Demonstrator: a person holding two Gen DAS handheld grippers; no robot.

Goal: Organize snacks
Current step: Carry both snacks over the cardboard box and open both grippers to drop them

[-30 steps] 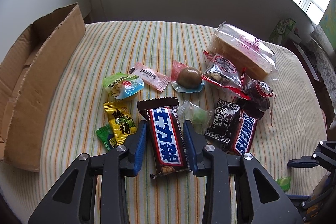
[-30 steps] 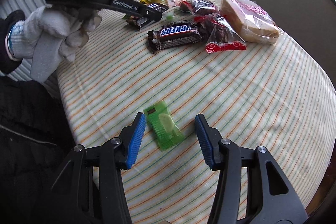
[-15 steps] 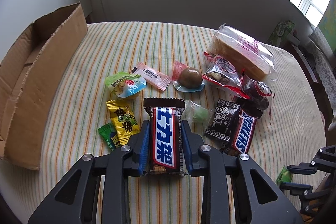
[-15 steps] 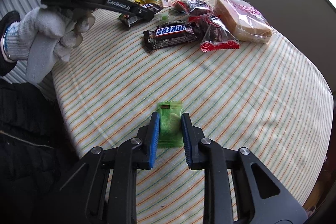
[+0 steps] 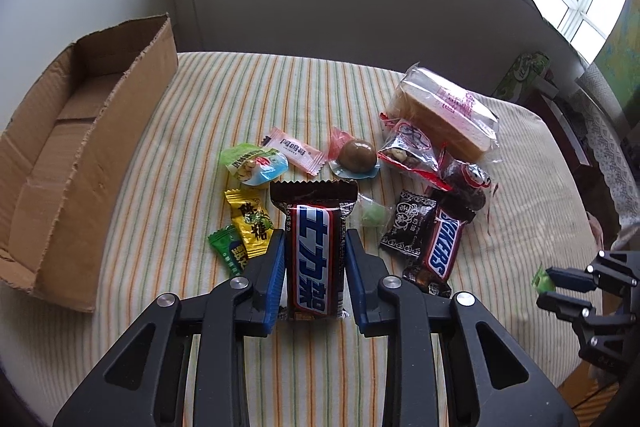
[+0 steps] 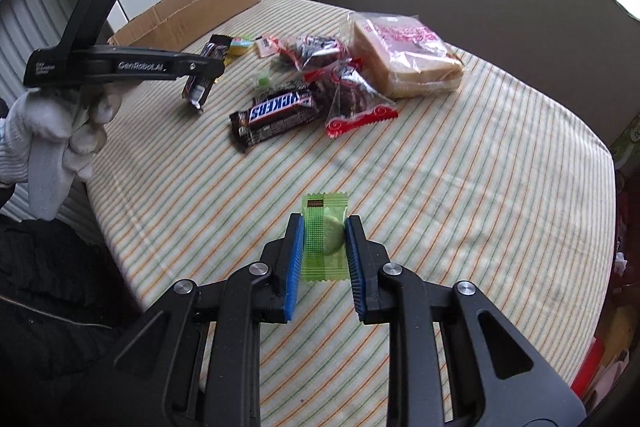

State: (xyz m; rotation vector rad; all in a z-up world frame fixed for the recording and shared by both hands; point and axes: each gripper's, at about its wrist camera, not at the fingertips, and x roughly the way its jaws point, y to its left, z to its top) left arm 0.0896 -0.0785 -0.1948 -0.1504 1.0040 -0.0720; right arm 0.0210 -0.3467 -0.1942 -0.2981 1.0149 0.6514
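Snacks, assorted, in wrappers, are laid out on a round table covered in striped cloth [image 5: 168,163]; listed largest first; open brown cardboard box [image 5: 60,155], at the table's left edge, nothing seen inside; sliced bread in a clear bag [image 5: 444,111], at the far right of the pile; brown, red and blue chocolate bar with white lettering [image 5: 314,259], now clamped between the pads of the left gripper [image 5: 314,269], whose jaws have just been closing, and raised off the cloth where a second ago it lay flat; small translucent green wrapped sweet [image 6: 324,243], well apart from the pile, pinched in the right gripper [image 6: 323,263], which a second ago stood open astride it; both items are judged secured and ready for carrying, presumably to the box; the rest is still unsorted.
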